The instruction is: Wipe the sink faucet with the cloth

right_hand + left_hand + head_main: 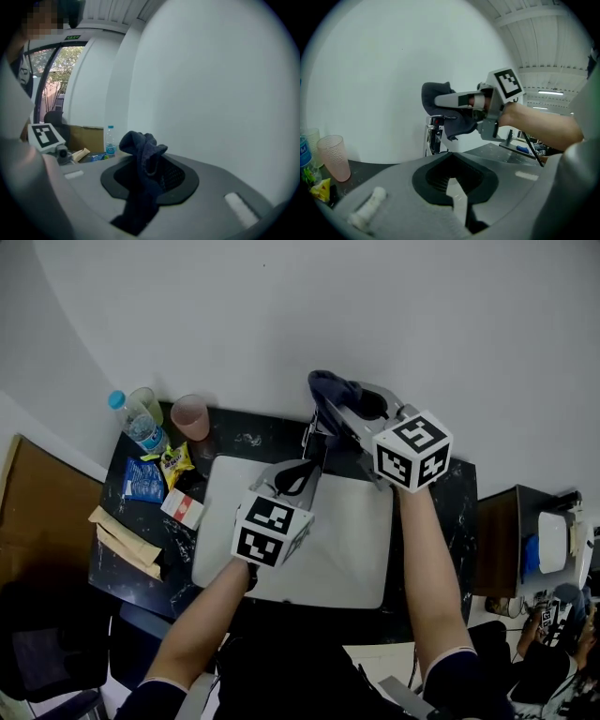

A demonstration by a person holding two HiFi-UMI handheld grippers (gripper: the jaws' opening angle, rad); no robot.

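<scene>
A dark blue cloth (334,388) is bunched in the jaws of my right gripper (330,401), which is shut on it. In the right gripper view the cloth (143,157) stands up between the jaws and trails down toward the camera. The left gripper view shows that cloth (440,99) hanging just over the top of the chrome faucet (434,135); whether it touches I cannot tell. The faucet (311,439) stands at the back edge of the white sink (352,554). My left gripper (298,480) is shut and holds nothing, hovering over the sink in front of the faucet.
On the black counter (117,568) left of the sink are a pink cup (191,416), a clear cup (148,402), a water bottle (137,424), snack packets (146,480) and paper bags (124,540). A white wall rises right behind the faucet.
</scene>
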